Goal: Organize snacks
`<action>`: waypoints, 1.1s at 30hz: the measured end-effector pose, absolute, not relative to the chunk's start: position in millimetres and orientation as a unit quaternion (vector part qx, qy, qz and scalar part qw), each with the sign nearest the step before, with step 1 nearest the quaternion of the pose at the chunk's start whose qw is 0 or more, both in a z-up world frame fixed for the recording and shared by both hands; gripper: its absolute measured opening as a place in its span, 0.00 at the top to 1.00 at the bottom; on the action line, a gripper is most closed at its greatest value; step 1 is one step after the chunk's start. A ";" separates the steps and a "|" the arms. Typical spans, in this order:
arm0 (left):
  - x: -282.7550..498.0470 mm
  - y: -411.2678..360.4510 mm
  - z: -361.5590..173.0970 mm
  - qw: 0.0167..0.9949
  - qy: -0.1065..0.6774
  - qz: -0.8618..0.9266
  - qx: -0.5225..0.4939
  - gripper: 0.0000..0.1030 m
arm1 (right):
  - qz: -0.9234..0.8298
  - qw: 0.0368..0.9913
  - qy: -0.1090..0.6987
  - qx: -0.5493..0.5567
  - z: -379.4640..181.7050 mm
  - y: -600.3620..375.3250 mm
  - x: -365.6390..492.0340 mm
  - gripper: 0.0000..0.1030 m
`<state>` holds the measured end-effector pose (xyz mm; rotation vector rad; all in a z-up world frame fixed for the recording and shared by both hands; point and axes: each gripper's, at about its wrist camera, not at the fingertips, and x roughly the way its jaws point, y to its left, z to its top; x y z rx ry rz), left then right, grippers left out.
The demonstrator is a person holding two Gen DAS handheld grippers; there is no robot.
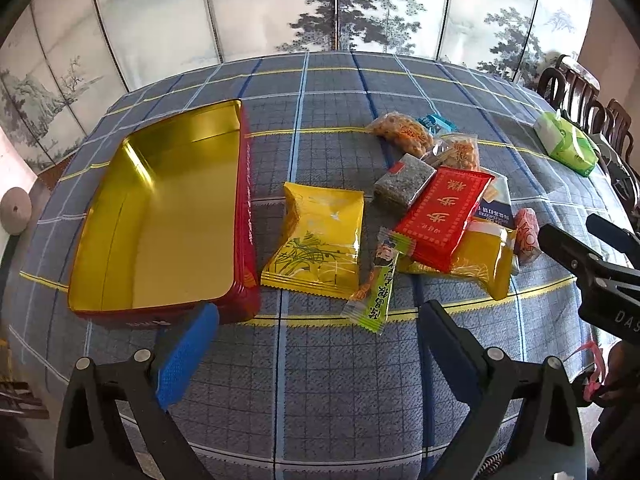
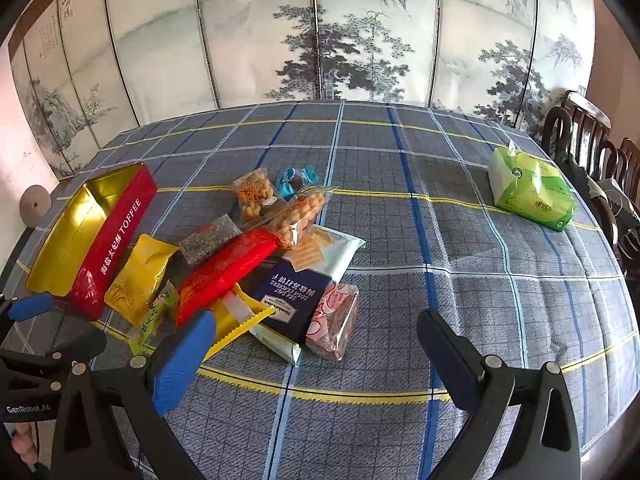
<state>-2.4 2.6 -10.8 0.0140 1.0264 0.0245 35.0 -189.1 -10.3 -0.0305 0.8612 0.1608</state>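
Snacks heaped mid-frame on the checked cloth, the empty gold-lined tin [image 1: 160, 216] open at left, a yellow packet [image 1: 320, 240] lying just beside its red wall. Left gripper [image 1: 316, 320] and right gripper [image 2: 316, 332] both spread wide, grasping nothing. Best to start with that loose yellow packet: pinch one flat edge, lift clear of the green stick [image 1: 376, 280], lower flat into the tin.

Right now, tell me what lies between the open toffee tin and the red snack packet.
In the left wrist view, a yellow packet lies flat between the tin and the red packet, with a green candy stick beside it.
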 end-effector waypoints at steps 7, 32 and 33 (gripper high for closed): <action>-2.1 3.2 -12.7 0.871 0.492 0.013 0.008 0.05 | 0.082 0.905 0.418 -0.009 -13.3 -189.4 35.5 0.01; -1.4 -0.9 -16.1 0.869 0.495 0.010 0.009 0.11 | 0.086 0.903 0.421 -0.006 -15.0 -192.7 36.6 0.07; -1.6 -1.0 -15.8 0.869 0.495 0.010 0.008 0.11 | 0.088 0.902 0.422 -0.005 -15.7 -193.2 36.8 0.09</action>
